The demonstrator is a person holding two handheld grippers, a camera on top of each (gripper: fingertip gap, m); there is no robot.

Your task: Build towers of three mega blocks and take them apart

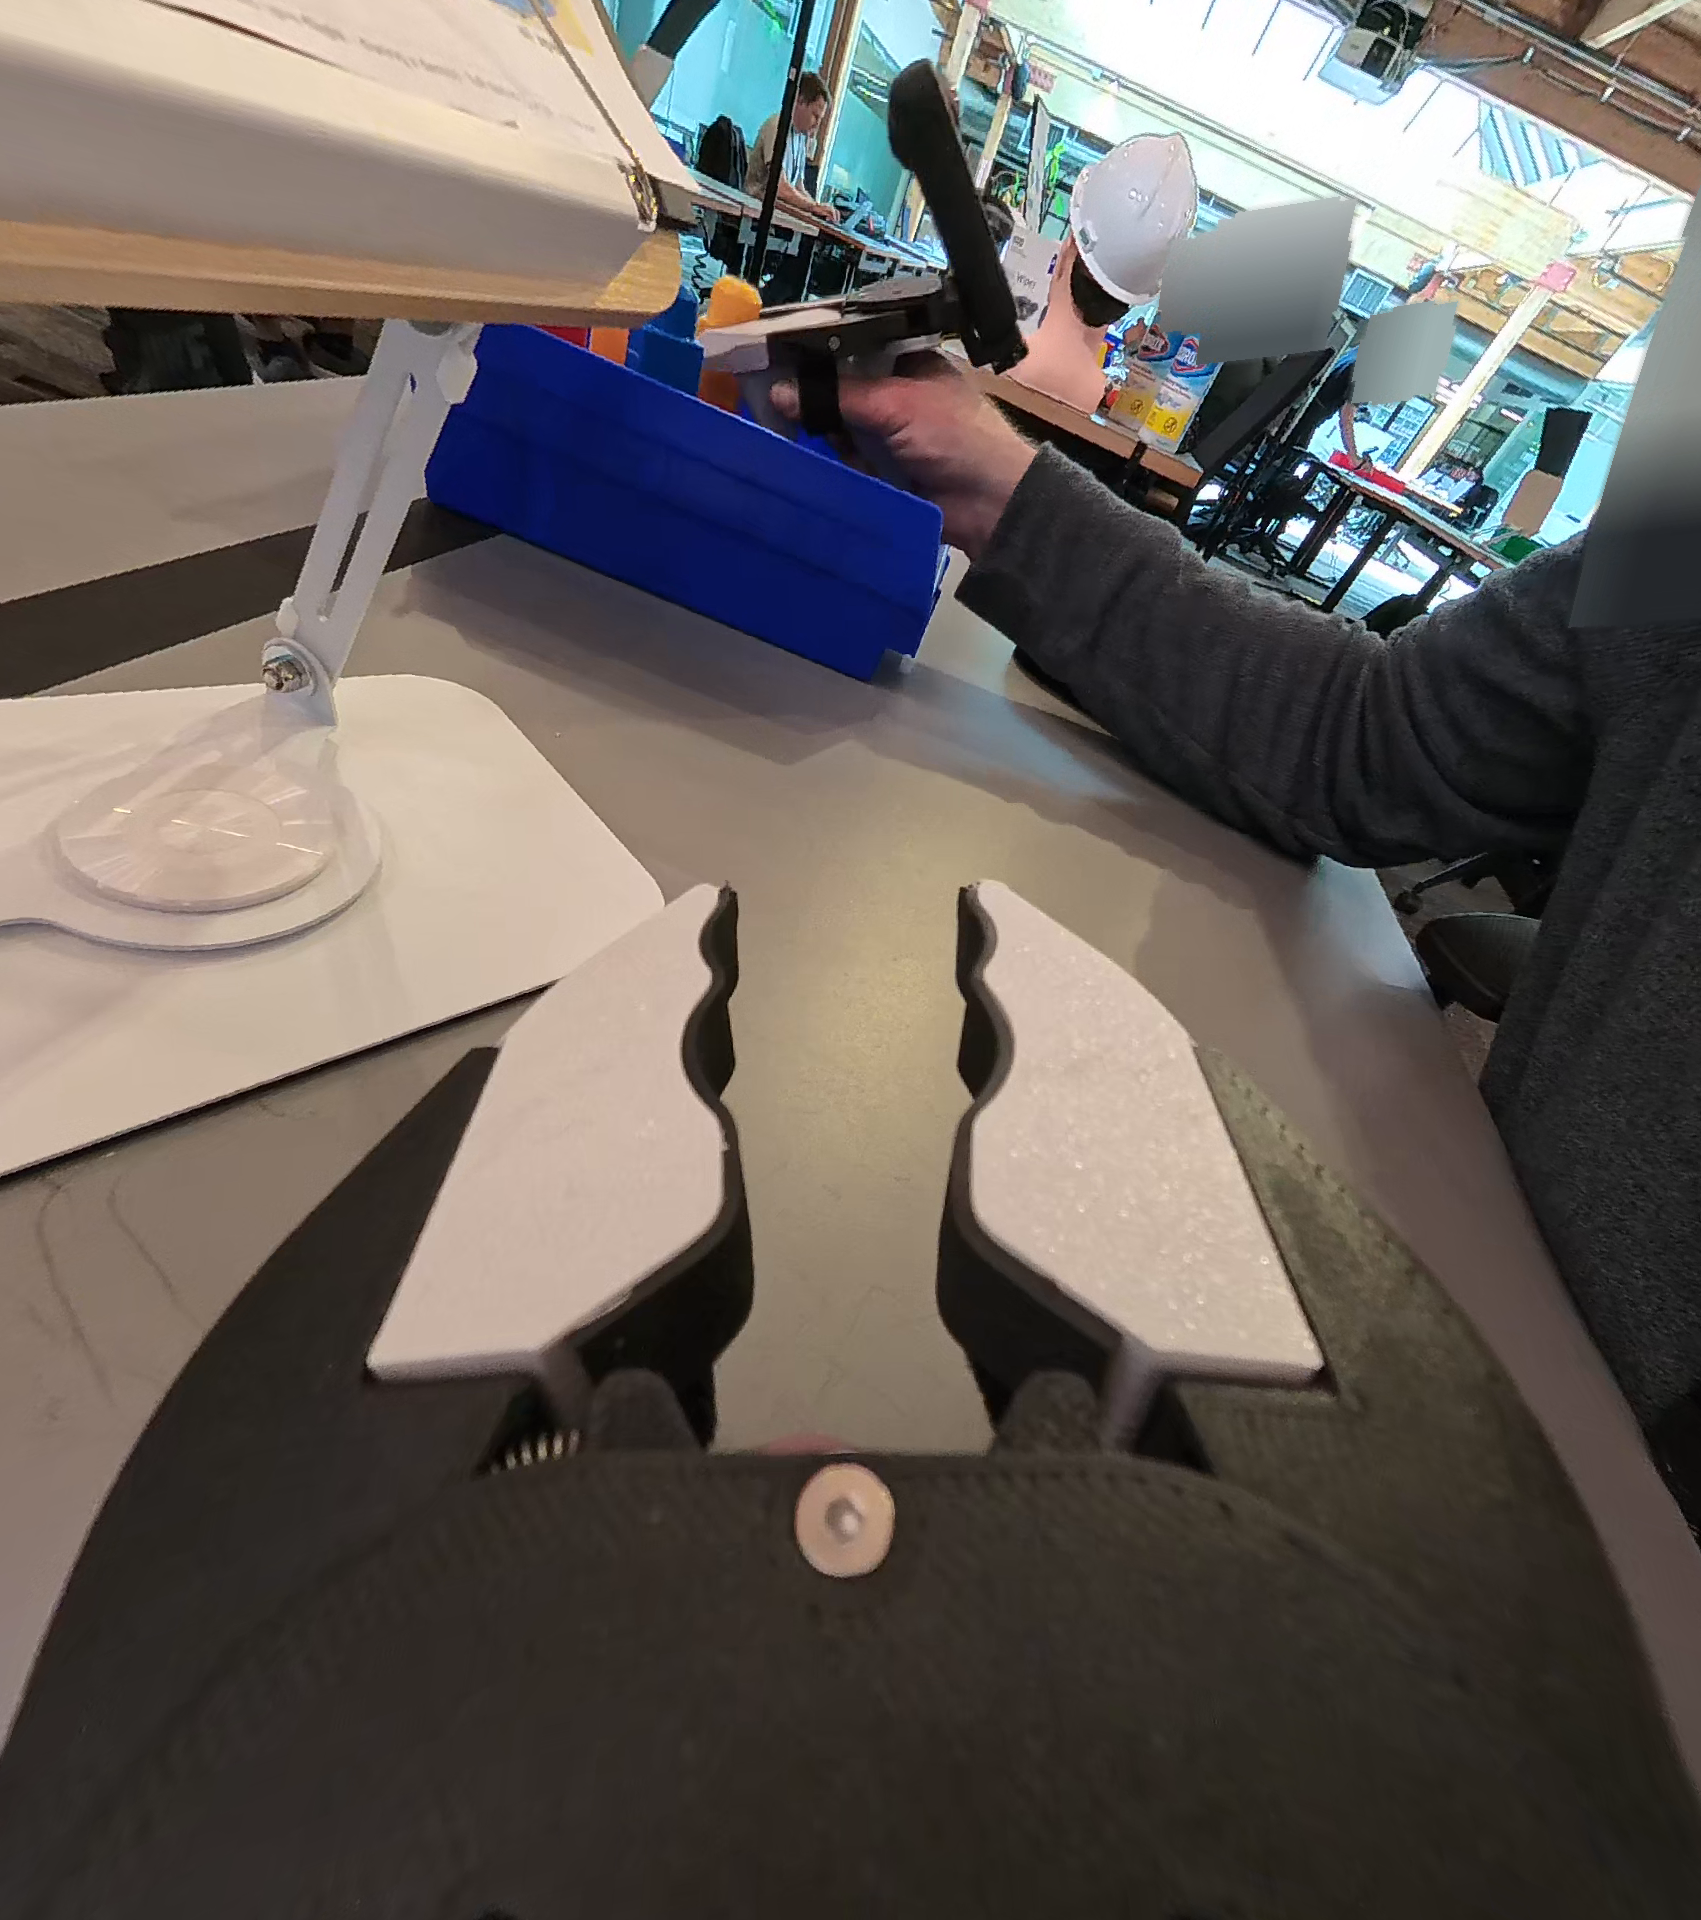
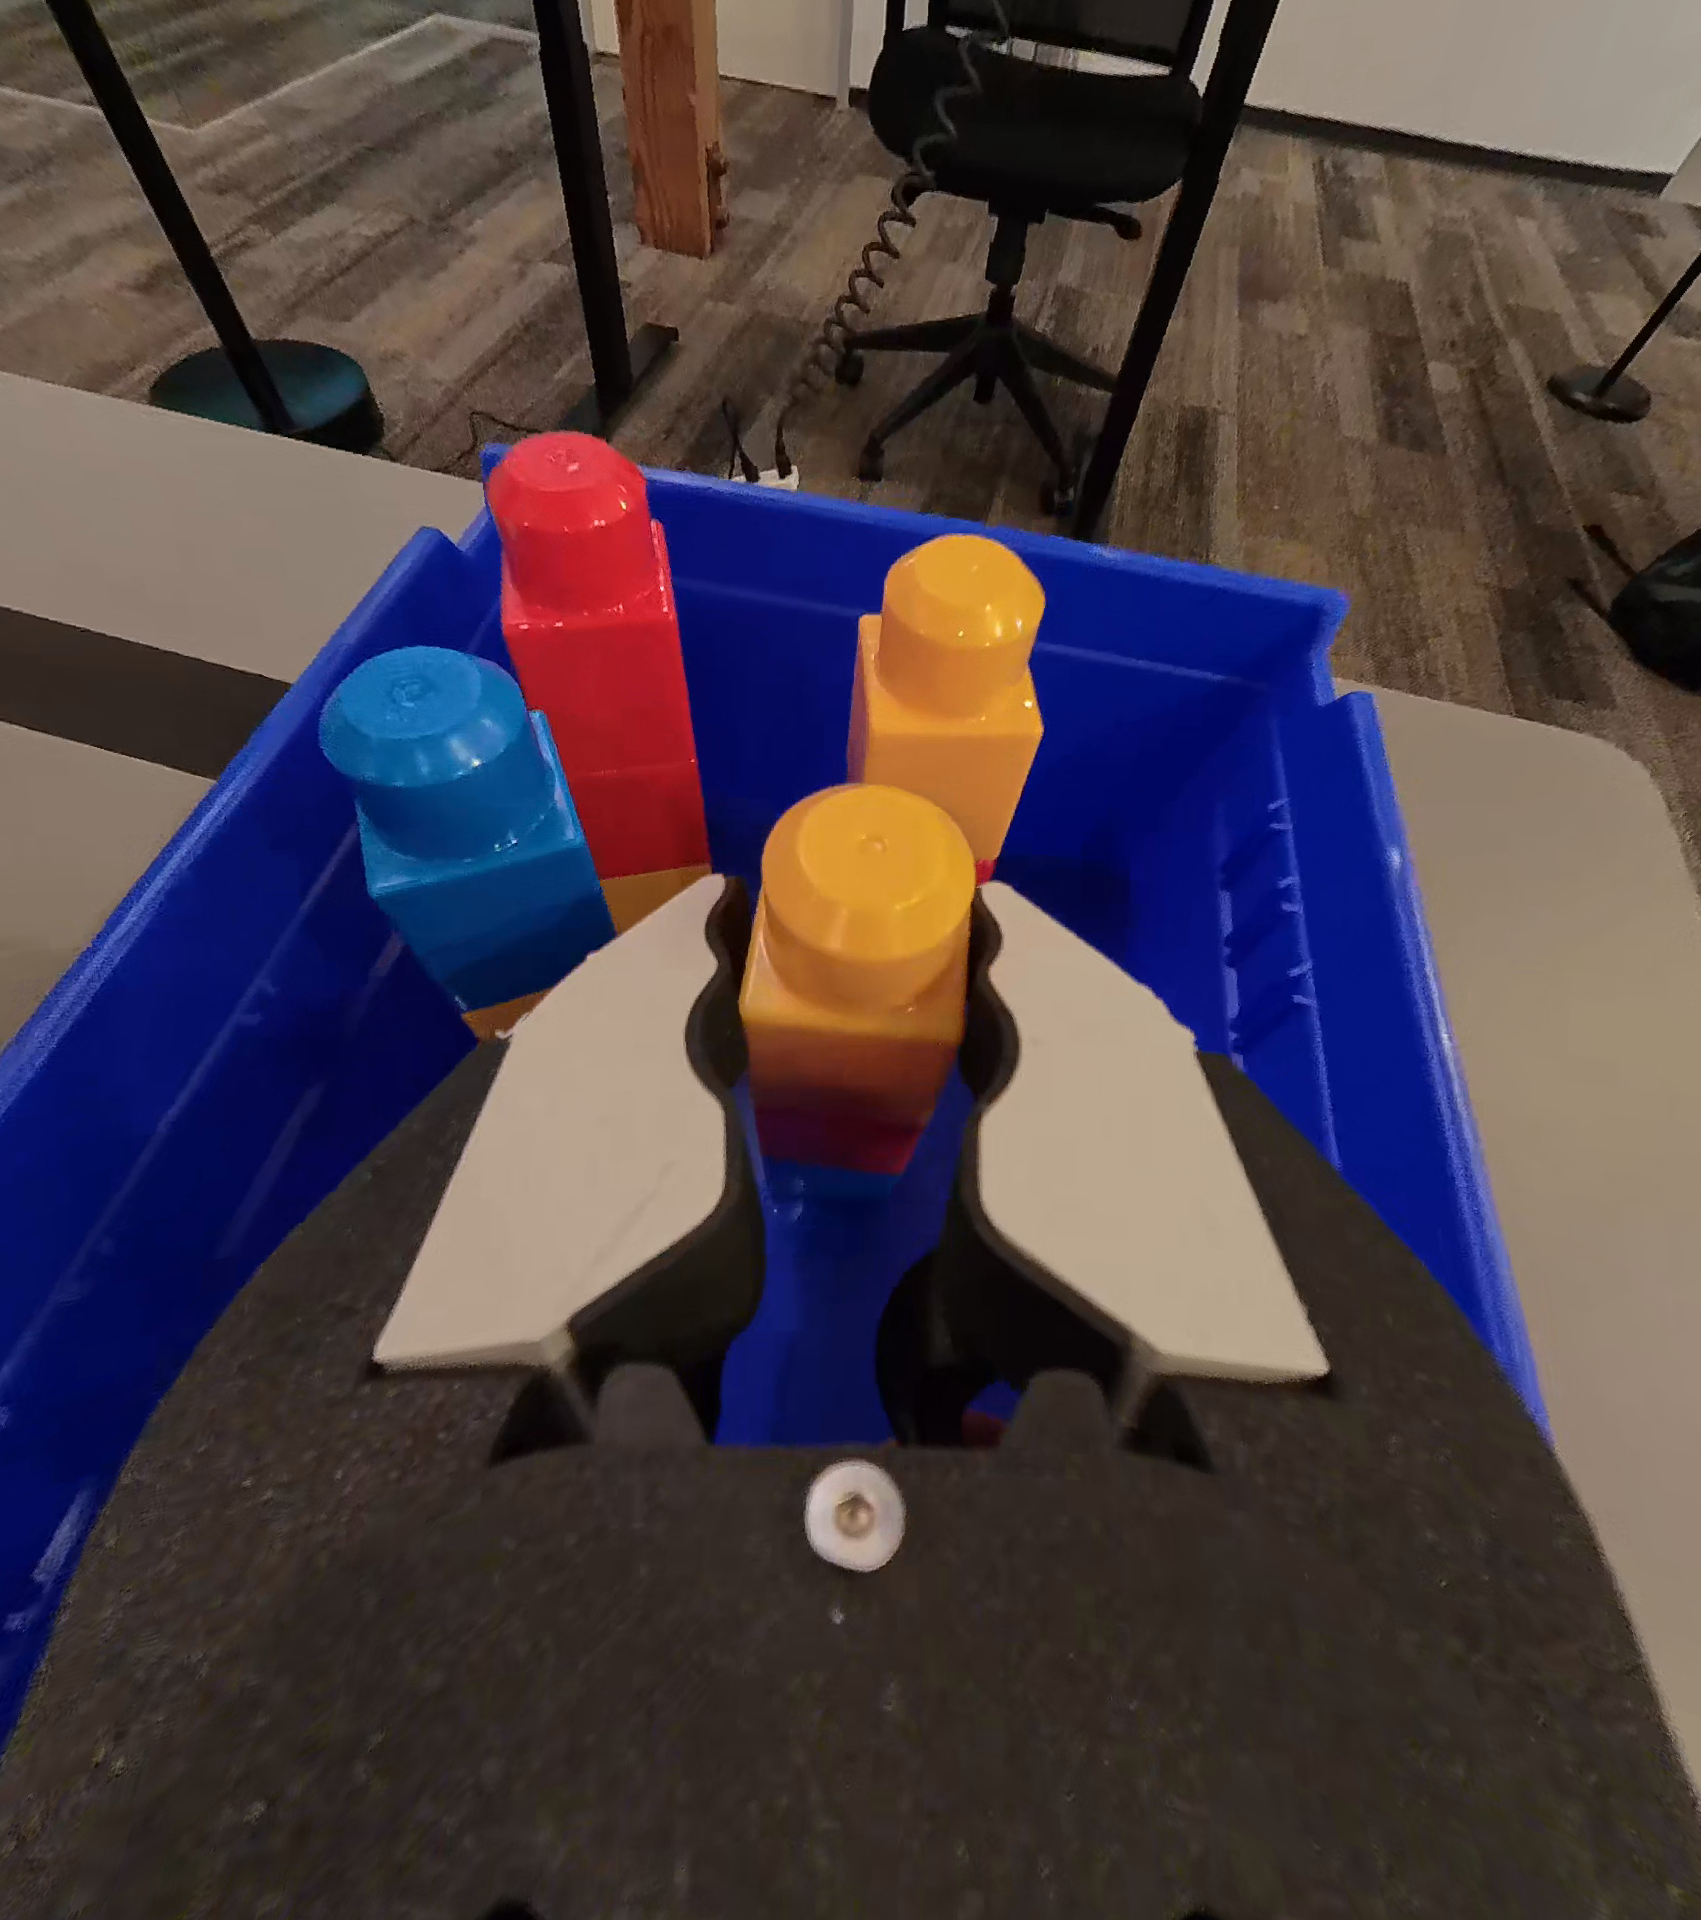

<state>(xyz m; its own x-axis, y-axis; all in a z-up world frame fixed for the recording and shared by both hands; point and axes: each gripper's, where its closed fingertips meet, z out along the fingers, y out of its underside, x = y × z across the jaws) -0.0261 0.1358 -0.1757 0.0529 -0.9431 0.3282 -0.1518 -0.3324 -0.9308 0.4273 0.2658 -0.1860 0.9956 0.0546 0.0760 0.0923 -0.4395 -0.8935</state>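
**Tongs closing around a block tower in the bin**

Grey surface is lying bare under the left tongs, which are hanging apart and holding nothing. Across it, the right tongs are straddling the top yellow block of the nearest tower, pads touching or nearly so; a firm clamp I cannot confirm. Squeezing squarely and lifting straight up is probably wisest. Three more towers are standing just behind inside the blue bin, whose walls are leaving little sideways room.
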